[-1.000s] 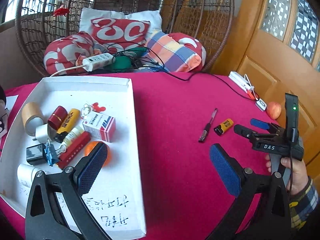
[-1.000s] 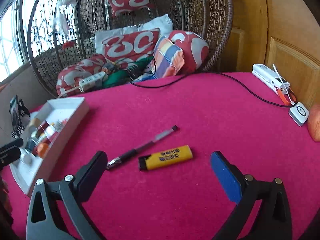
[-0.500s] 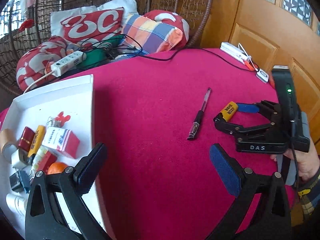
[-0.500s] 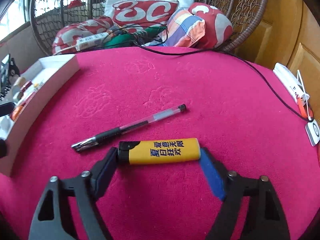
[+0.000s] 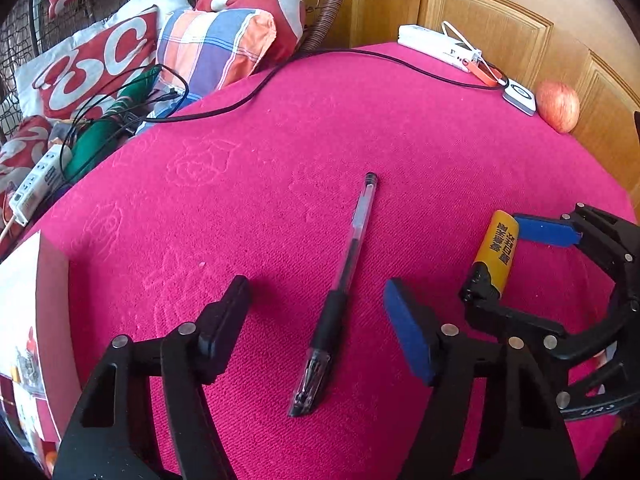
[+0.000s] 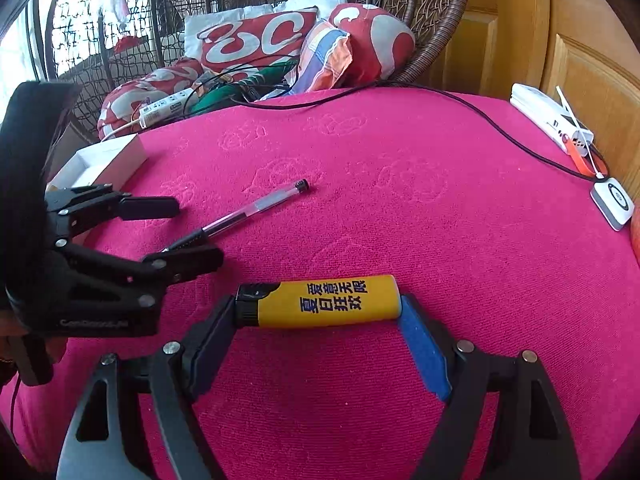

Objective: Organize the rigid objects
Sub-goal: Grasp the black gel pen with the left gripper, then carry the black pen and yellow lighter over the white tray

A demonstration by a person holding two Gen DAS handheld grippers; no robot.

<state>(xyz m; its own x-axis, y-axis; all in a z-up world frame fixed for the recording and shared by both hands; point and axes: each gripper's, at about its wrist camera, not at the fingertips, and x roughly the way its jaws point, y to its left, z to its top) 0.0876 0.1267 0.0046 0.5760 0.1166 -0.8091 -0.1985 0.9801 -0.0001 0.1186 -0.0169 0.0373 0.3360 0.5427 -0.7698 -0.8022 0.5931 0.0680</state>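
A black gel pen lies on the pink tablecloth between the jaws of my open left gripper; it also shows in the right wrist view. My right gripper is shut on a yellow lighter, gripping it end to end; the lighter also shows in the left wrist view. The left gripper appears at the left of the right wrist view, straddling the pen's grip end. The white tray of sorted items sits at the table's left.
A black cable crosses the far table. A white power bank, a small white charger and an apple lie at the far right edge. Cushions and a power strip fill the wicker chair behind.
My left gripper moved right from the tray and came down around the pen. My right gripper closed on the lighter's two ends.
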